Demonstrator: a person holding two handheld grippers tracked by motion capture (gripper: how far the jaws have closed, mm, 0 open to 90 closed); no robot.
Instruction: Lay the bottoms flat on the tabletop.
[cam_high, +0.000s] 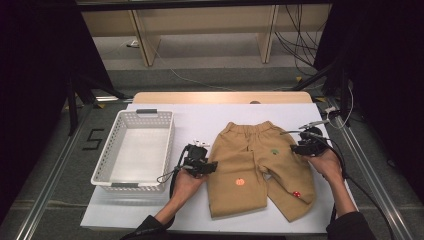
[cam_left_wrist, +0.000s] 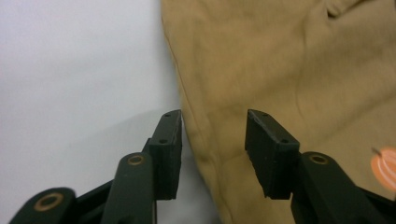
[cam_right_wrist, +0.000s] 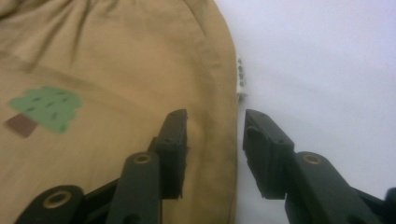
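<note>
I hold both grippers' jaws wide open, gripping nothing. The left gripper (cam_left_wrist: 214, 140) straddles one side seam of the trousers (cam_high: 250, 165), the right gripper (cam_right_wrist: 215, 140) the other, seemingly ready for a two-sided pinch.

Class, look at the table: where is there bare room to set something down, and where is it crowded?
Free: inside the white basket, the strip between it and the tan trousers, and behind the waistband. Crowded: both trouser sides, where the left gripper and right gripper sit.

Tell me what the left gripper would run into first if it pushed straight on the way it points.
Probably the outer side edge of the tan trousers: the left gripper has its open jaws straddling that edge, above the white table cover. Its height above the cloth is unclear.
</note>
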